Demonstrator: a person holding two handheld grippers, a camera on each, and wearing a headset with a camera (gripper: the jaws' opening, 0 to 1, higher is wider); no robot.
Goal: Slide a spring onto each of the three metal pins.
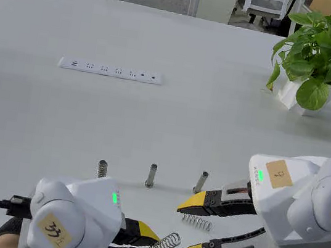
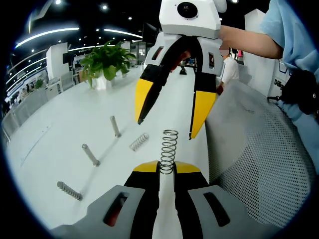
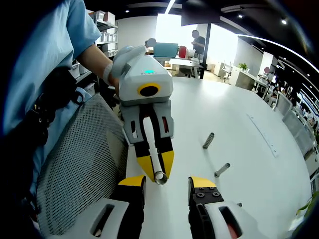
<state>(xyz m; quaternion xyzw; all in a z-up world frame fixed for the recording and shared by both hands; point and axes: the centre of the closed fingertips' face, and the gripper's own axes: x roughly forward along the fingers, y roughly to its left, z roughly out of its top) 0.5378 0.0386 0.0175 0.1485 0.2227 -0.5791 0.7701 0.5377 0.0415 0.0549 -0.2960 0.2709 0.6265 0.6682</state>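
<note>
Three metal pins stand in a row on the white table. The left pin wears a spring. The middle pin and the right pin are bare. My left gripper is shut on one end of a spring, which sticks out past its yellow tips. My right gripper faces it, open, with its tips on either side of the spring's free end. A loose spring lies on the table under the right gripper.
A white power strip lies further back on the table. A potted plant stands at the far right. A mesh chair is beside the table's near edge, with the person in a blue top.
</note>
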